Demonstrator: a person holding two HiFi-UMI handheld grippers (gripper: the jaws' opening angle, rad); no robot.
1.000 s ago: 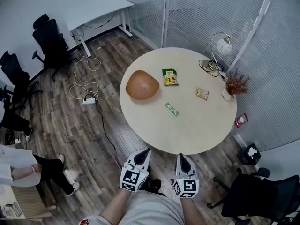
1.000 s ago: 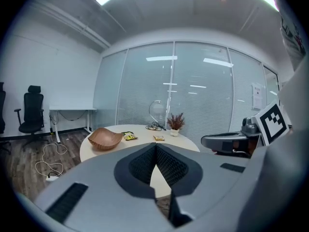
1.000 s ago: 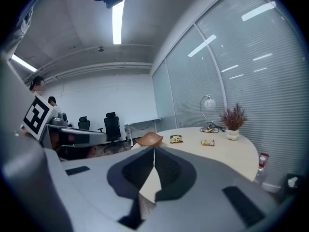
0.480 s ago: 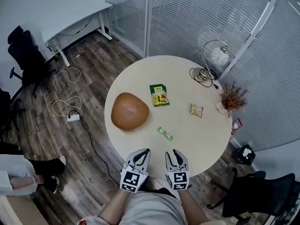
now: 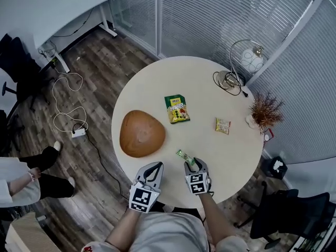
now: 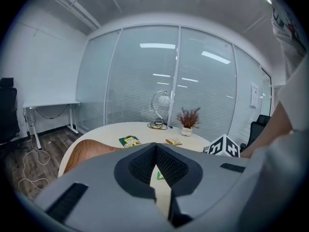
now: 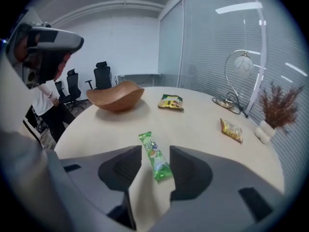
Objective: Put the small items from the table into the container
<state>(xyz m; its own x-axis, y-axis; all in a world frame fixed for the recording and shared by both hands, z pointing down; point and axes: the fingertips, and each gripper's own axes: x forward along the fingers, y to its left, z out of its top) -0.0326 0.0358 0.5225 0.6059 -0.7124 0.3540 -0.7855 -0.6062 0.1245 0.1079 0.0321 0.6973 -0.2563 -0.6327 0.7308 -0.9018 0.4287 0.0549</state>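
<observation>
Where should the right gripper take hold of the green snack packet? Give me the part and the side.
Take the green snack packet across its narrow width, near the middle, coming down from above. It lies flat on the table, and its long side runs straight between the opening jaws of the right gripper, which do not press it yet.

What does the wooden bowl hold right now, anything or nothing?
Empty: the head view looks down into the wooden bowl and shows only its bare brown inside, with no packet in it.
</observation>
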